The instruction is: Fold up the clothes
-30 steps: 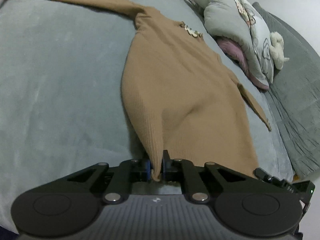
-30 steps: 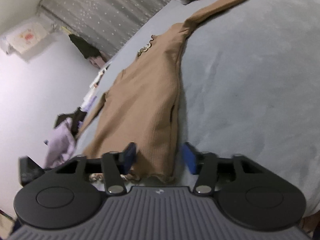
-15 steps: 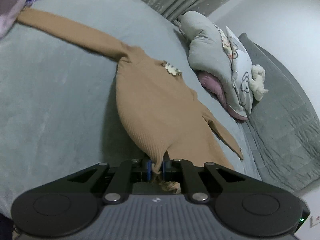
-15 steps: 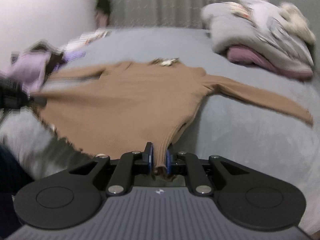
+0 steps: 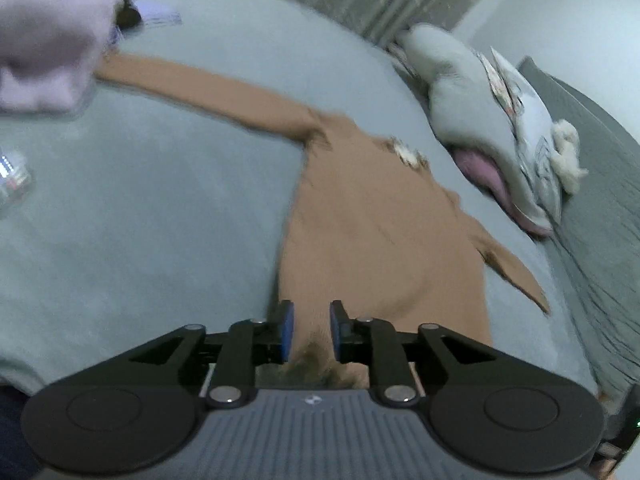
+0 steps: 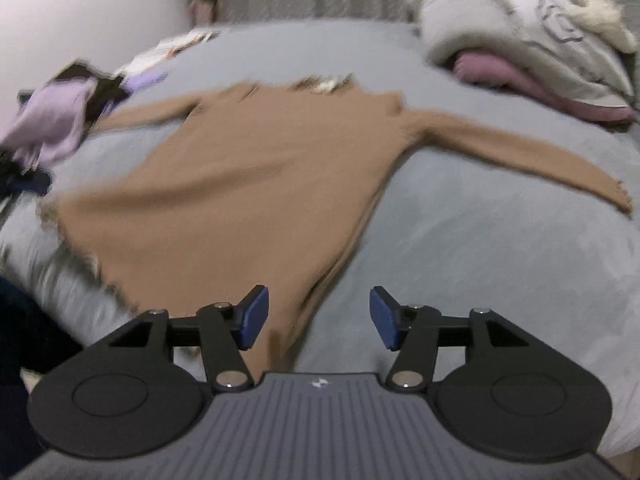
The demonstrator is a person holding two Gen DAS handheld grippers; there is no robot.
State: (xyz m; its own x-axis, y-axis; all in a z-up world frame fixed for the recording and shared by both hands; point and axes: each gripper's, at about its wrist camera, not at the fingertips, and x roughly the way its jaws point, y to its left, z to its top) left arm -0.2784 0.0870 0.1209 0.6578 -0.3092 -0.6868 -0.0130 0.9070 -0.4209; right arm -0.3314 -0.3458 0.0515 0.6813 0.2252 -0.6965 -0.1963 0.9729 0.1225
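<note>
A tan knit sweater (image 6: pixel 256 184) lies spread flat on the grey bed (image 6: pixel 460 248), sleeves out to both sides, collar trim at the far end. It also shows in the left wrist view (image 5: pixel 372 240). My left gripper (image 5: pixel 311 330) stands over the hem's left corner, jaws slightly apart with the fabric between the blue pads but not pinched. My right gripper (image 6: pixel 316 316) is wide open over the hem's right corner, which lies loose between the pads.
A pile of grey and pink bedding with a plush toy (image 6: pixel 532 40) sits at the head of the bed. Lilac and dark clothes (image 6: pixel 60 120) lie at the left edge. Curtains hang behind.
Both grippers were shut on the hem corners half a second ago; the right has opened wide and the left has opened slightly. The sweater now lies flatter on the bed.
</note>
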